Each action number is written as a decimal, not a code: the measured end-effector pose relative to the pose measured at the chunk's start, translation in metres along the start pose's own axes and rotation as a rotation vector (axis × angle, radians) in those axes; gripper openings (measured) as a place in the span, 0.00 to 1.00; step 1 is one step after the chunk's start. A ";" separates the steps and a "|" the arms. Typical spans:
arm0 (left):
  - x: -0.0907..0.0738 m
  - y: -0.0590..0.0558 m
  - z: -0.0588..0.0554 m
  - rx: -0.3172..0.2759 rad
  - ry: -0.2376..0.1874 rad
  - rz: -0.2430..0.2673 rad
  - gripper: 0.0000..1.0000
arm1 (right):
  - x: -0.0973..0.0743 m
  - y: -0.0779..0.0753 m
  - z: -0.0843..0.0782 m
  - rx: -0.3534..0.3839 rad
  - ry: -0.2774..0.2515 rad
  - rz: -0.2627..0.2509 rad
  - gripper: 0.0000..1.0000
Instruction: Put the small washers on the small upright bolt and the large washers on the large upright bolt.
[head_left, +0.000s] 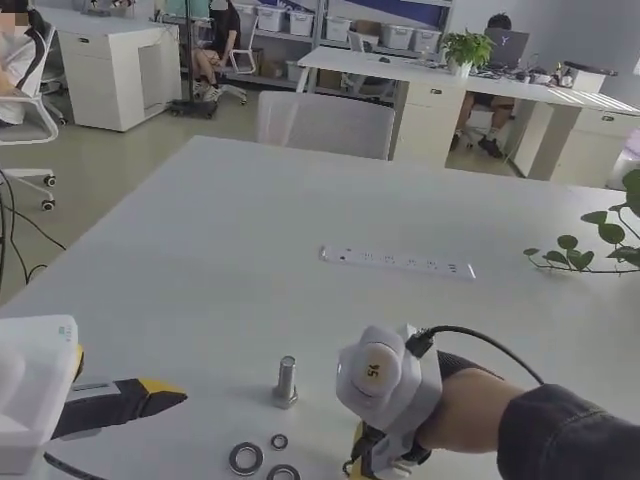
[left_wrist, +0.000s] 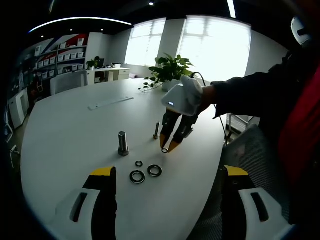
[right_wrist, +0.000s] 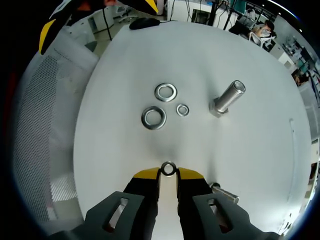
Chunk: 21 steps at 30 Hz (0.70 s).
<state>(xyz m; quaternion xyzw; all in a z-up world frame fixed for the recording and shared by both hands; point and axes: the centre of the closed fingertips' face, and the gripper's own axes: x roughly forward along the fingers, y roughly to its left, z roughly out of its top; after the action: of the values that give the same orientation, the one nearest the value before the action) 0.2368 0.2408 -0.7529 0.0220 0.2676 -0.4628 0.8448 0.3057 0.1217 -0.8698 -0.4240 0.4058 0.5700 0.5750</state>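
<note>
Two bolts stood upright on the table (right_wrist: 125, 60): one large bolt (right_wrist: 227, 98) and one small bolt (right_wrist: 225, 194). Four washers were counted. Two large washers (right_wrist: 153, 117) and one loose small washer (right_wrist: 183, 110) lay beside the large bolt. The right gripper (right_wrist: 168, 175) pinched the second small washer (right_wrist: 168, 169) near the small bolt. The left gripper (left_wrist: 167, 172) had its jaws spread, holding nothing. A label (head_left: 372, 371) on the right gripper appeared to read "S4".
</note>
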 end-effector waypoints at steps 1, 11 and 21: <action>0.001 0.000 0.000 0.000 0.000 -0.001 0.86 | -0.002 0.000 -0.004 0.002 0.003 -0.004 0.14; 0.002 -0.003 0.002 0.008 0.001 -0.011 0.86 | -0.015 -0.008 -0.028 0.074 0.001 -0.034 0.13; 0.004 -0.005 0.004 0.012 0.003 -0.013 0.86 | -0.025 -0.019 -0.042 0.126 -0.008 -0.063 0.13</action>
<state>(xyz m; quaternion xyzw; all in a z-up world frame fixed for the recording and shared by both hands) 0.2366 0.2343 -0.7503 0.0260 0.2661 -0.4701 0.8411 0.3247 0.0739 -0.8584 -0.3972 0.4250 0.5269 0.6197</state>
